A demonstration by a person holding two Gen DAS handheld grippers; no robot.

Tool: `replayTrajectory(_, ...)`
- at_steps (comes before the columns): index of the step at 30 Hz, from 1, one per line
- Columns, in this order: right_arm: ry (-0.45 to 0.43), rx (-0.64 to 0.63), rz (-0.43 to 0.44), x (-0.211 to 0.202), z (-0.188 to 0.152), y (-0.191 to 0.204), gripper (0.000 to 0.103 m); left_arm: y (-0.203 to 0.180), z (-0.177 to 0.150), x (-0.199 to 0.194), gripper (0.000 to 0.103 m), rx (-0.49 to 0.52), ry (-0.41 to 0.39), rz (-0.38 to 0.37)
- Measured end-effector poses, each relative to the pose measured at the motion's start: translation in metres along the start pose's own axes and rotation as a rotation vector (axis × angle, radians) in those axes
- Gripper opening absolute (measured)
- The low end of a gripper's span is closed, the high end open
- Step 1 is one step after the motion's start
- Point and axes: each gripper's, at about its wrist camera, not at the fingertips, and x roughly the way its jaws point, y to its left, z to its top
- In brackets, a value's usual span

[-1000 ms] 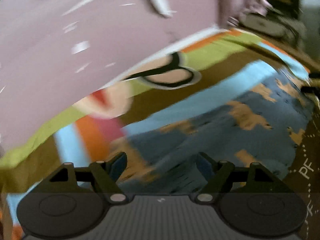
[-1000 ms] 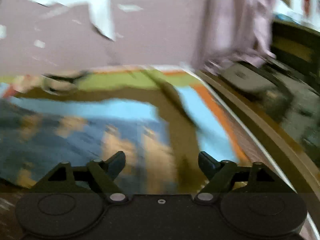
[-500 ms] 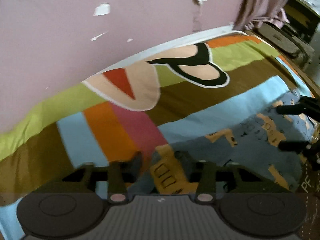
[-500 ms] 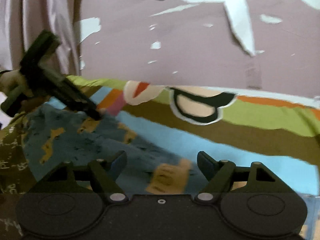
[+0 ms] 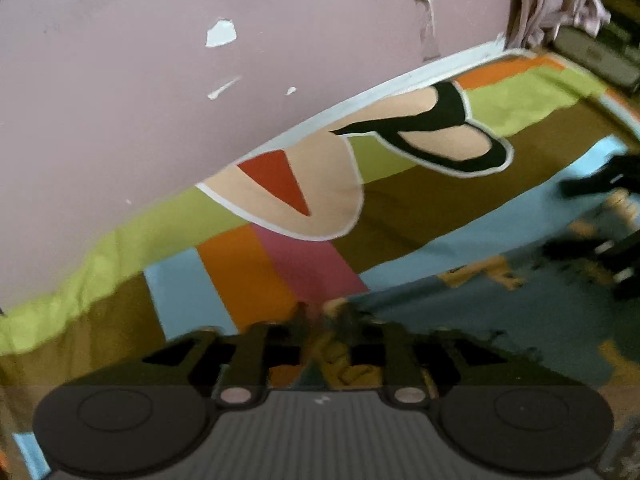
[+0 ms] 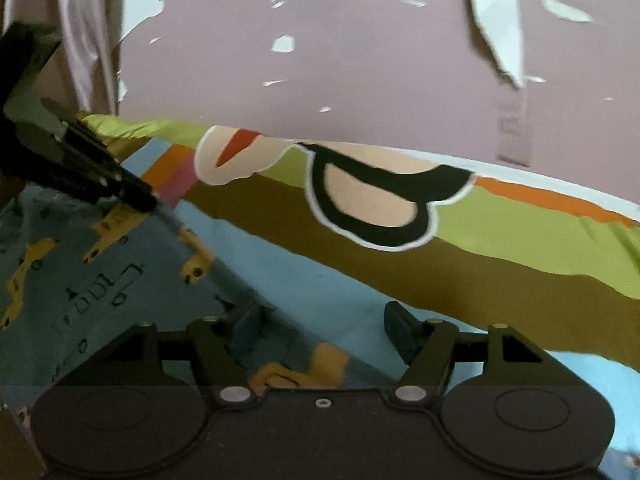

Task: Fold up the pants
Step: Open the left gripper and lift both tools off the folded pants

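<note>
The pants (image 6: 100, 272) are blue-grey with yellow vehicle prints and lie flat on a striped bedsheet (image 6: 500, 276). In the left wrist view the pants (image 5: 460, 312) spread to the right. My left gripper (image 5: 324, 320) is shut on the pants' corner; it also shows in the right wrist view (image 6: 148, 200), pinching that far corner. My right gripper (image 6: 324, 320) is open, low over the near edge of the pants, with a yellow print between its fingers. It shows blurred at the right edge of the left wrist view (image 5: 600, 224).
A pink wall with peeling paint (image 5: 160, 80) runs along the far side of the bed. A pink curtain (image 5: 552, 4) hangs at the far right, with dark furniture (image 5: 592, 52) beside it. The sheet has a large cartoon figure (image 6: 360, 200).
My left gripper has closed on the pants' corner. My right gripper swung round toward the pants and came lower over their near edge, still open.
</note>
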Motion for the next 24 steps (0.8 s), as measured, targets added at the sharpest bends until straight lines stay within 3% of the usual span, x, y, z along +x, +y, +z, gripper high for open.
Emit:
replayTrajectory(2,-0.018,0.035,-0.015,-0.024,-0.009,-0.010,0.076,0.001,0.003,-0.009,0.051,-0.016,-0.024,0.046)
replayTrajectory(3,-0.029,0.068,-0.020,-0.040,-0.016,-0.016,0.083,0.003,0.003,-0.016,0.055,-0.036,-0.047,0.049)
replayTrajectory(4,-0.043,0.101,-0.029,-0.057,-0.025,-0.022,0.089,0.004,0.004,-0.025,0.062,-0.059,-0.076,0.037)
replayTrajectory(7,-0.075,0.215,-0.100,-0.106,-0.058,-0.037,0.092,-0.009,0.004,-0.045,0.078,-0.082,-0.137,-0.020)
replayTrajectory(12,-0.082,0.423,-0.136,-0.155,-0.113,-0.061,0.091,-0.079,-0.001,-0.061,0.082,0.057,-0.189,-0.239)
replayTrajectory(15,-0.047,0.470,-0.181,-0.161,-0.131,-0.074,0.090,-0.129,-0.009,-0.053,0.084,0.174,-0.133,-0.345)
replayTrajectory(17,-0.056,0.494,-0.197,-0.167,-0.140,-0.084,0.088,-0.158,-0.018,-0.043,0.084,0.284,-0.061,-0.328)
replayTrajectory(19,-0.072,0.526,-0.220,-0.177,-0.147,-0.093,0.091,-0.173,-0.028,-0.036,0.092,0.366,-0.013,-0.274)
replayTrajectory(21,-0.073,0.557,-0.232,-0.184,-0.153,-0.102,0.091,-0.174,-0.030,-0.036,0.095,0.377,-0.009,-0.254)
replayTrajectory(24,-0.096,0.652,-0.156,-0.198,-0.168,-0.118,0.089,-0.173,-0.012,-0.037,0.095,0.327,0.056,-0.258)
